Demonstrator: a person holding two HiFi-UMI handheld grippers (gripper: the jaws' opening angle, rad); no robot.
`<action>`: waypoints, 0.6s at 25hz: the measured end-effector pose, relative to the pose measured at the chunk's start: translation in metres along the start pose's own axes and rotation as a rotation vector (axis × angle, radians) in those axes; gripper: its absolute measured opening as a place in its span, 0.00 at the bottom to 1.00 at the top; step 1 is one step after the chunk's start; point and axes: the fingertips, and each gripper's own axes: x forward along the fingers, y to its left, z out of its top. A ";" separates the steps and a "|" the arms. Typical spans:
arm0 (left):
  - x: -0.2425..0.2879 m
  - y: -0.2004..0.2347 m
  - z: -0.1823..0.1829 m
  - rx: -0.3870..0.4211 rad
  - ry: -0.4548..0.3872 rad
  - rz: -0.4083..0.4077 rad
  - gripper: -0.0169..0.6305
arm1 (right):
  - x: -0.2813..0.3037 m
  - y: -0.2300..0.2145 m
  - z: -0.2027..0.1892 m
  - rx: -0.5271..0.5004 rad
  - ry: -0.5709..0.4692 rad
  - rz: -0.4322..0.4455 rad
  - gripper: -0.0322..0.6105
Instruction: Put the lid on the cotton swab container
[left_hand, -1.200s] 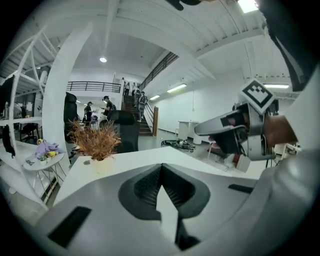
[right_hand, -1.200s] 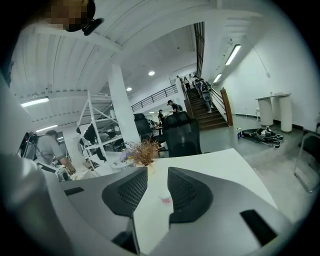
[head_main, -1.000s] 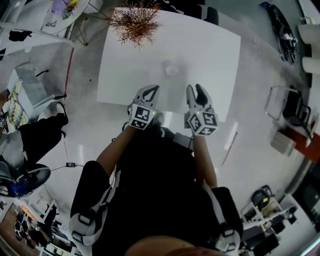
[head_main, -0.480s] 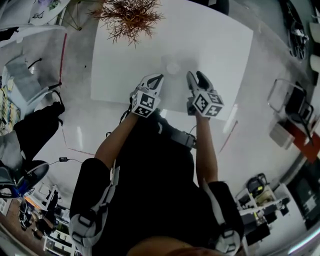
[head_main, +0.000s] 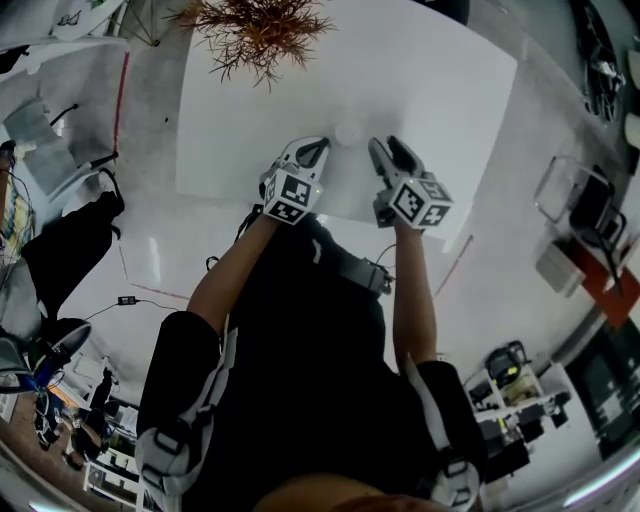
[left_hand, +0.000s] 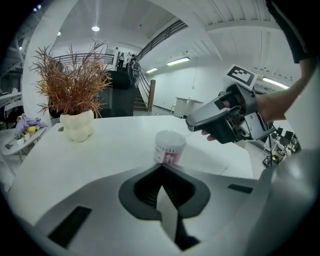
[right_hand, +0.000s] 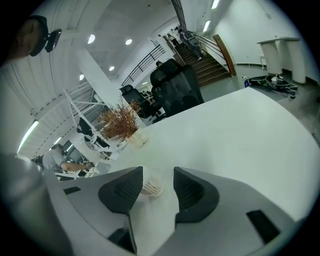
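Note:
The cotton swab container (head_main: 348, 133), a small round tub with a pink label, stands upright on the white table (head_main: 430, 90). White swab tips show at its top (left_hand: 169, 147). My left gripper (head_main: 320, 147) hovers just left of it, jaws shut with nothing seen between them (left_hand: 161, 167). My right gripper (head_main: 385, 147) is just right of the tub, and its jaws are opening wide. In the right gripper view the tub (right_hand: 151, 187) lies beyond the gap of that gripper (right_hand: 157, 172), and the pads do not touch it. The right gripper (left_hand: 192, 120) also shows in the left gripper view.
A dried brown plant (head_main: 255, 30) in a white pot (left_hand: 76, 127) stands at the table's far left. The table's near edge runs under both grippers. Black office chairs (right_hand: 175, 85) stand behind the table. Floor, desks and clutter lie all round.
Both grippers have moved forward over the table's near edge, closer to the tub on either side. The right jaws stand wider apart than before.

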 end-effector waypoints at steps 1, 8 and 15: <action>0.000 0.000 0.001 -0.002 -0.001 -0.001 0.03 | 0.000 0.003 0.000 -0.008 0.003 0.010 0.32; 0.001 -0.001 0.001 -0.010 -0.001 -0.012 0.03 | -0.009 0.023 0.001 -0.048 0.005 0.100 0.32; 0.001 -0.001 -0.002 -0.012 0.003 -0.013 0.03 | -0.012 0.050 -0.008 -0.125 0.032 0.191 0.32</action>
